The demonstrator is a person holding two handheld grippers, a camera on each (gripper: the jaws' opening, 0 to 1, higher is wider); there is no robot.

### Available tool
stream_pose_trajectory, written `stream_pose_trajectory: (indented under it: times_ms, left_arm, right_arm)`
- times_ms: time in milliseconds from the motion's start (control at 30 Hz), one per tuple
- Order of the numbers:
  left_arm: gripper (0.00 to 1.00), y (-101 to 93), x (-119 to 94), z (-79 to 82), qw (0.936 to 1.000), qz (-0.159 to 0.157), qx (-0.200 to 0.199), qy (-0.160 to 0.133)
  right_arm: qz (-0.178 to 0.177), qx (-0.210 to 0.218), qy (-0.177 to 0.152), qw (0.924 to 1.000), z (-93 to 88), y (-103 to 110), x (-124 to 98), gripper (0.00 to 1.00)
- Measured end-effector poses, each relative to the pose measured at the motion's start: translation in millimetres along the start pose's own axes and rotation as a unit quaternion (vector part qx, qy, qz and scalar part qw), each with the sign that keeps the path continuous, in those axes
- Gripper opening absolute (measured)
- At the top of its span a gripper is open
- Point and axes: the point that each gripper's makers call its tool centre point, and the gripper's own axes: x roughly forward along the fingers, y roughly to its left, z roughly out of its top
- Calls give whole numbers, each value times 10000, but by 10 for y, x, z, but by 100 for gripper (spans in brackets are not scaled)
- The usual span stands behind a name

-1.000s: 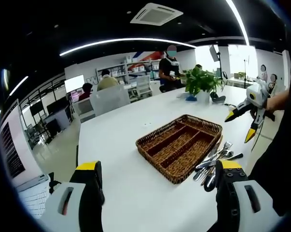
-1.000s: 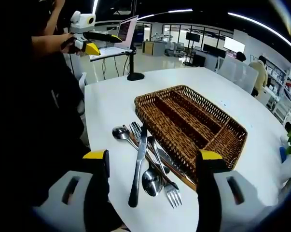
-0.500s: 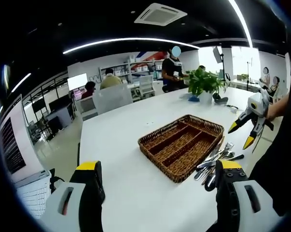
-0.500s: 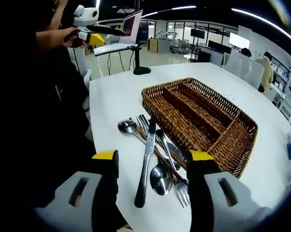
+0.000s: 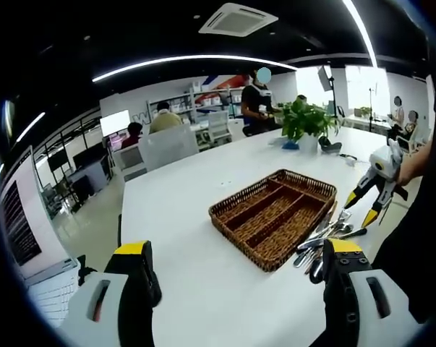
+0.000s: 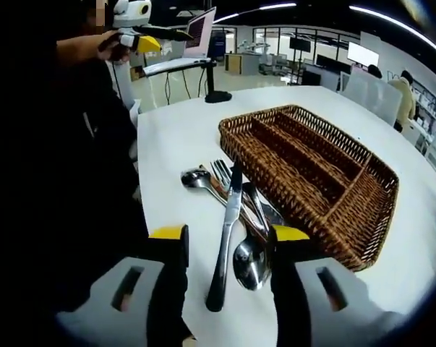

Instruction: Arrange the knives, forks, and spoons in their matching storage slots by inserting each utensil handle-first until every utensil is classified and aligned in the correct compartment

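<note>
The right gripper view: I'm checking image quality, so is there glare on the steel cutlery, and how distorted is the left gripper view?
Right gripper view: bright ceiling-light reflections on the steel spoon bowl and table knife; brown wicker tray sharp. Left gripper view: strong fisheye bending of the white table's edges and the ceiling light strips; windows overexposed.

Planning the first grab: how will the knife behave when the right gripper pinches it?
The knife looks like polished metal, so probably stiff but slippery between the jaws. It lies flat on the table, likely hard to get under. Its blade overlaps the fork, which may shift.
</note>
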Motion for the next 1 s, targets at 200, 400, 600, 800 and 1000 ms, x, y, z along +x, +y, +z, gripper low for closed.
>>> stream_pose_trajectory:
  times_ms: [200,400,600,800,1000]
  left_arm:
    - [99,0,-36,3,10000,11,50,34]
    - [99,20,-85,13,10000,70,42,15]
    - [99,-20,-93,-31,9999,47,47,78]
    - [99,-26,-107,-52,9999,60,19,84]
    - [99,-32,-119,-58,9999,62,17,89]
  right_arm:
    - [78,-126,111,9998,-69,63,90,37]
    - [127,-50,276,9995,-190,96,132,30]
    - [85,-43,265,9996,-215,104,157,29]
    - [77,-98,338,9994,-249,108,206,22]
    - [58,-63,534,9985,-321,117,293,18]
